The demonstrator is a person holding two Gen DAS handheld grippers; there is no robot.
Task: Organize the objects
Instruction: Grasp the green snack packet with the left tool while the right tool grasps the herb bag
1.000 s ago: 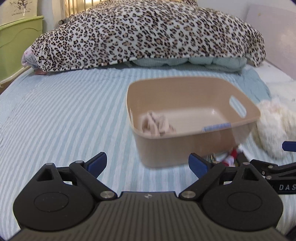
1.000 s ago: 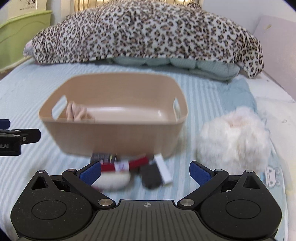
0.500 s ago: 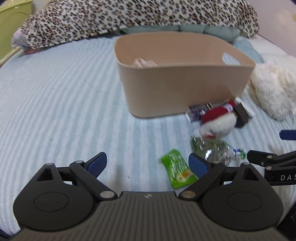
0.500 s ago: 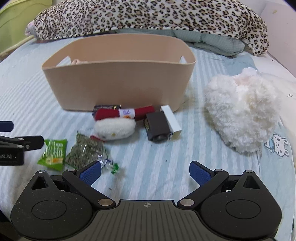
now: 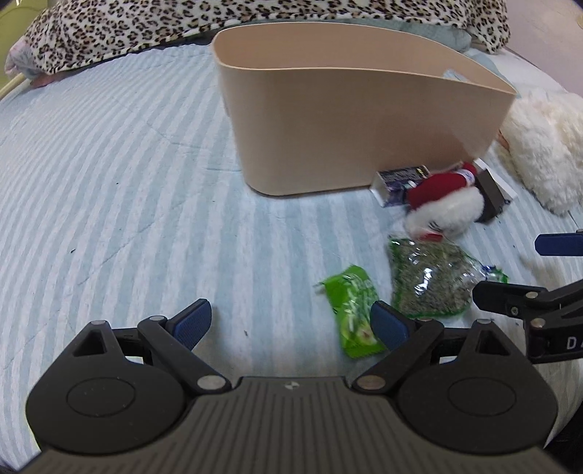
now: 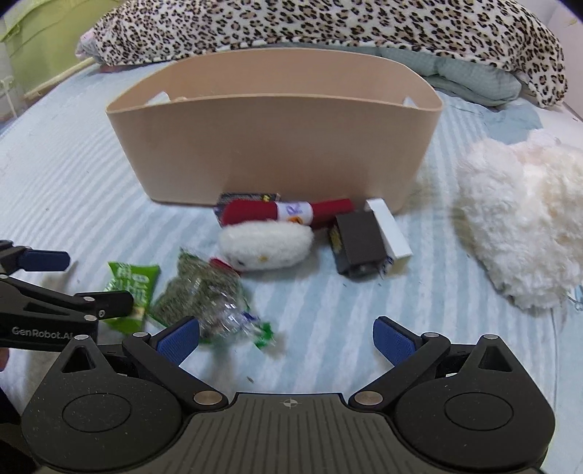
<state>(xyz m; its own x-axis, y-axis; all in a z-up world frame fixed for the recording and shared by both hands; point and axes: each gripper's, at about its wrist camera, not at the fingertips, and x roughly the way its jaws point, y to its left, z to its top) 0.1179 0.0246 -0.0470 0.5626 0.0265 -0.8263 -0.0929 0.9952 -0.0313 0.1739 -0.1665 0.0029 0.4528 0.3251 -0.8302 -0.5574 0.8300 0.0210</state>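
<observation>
Two grippers hung low over a blue-and-white striped bedspread (image 5: 120, 189), both with their jaws spread wide and nothing between them. The left gripper (image 5: 289, 322) sat near the camera with bare sheet ahead of it, and a green snack packet (image 5: 353, 310) lay just beside its right fingertip. The right gripper (image 6: 286, 337) hovered to the right of it, its left fingertip overlapping the near edge of a clear bag of dried green herbs (image 6: 204, 295).

Farther off stood a beige plastic bin (image 6: 277, 146), upright on the bed. Against its near wall lay a small clutter: a red and white plush toy (image 6: 267, 244), a dark flat packet (image 5: 399, 180) half hidden behind the toy, a black box (image 6: 359, 242) and a white box (image 6: 390, 229) touching each other. To the right, apart from the bin, rested a fluffy white plush (image 6: 521, 218). At the far end of the bed a leopard-print blanket (image 6: 328, 25) was heaped over pale green bedding.
</observation>
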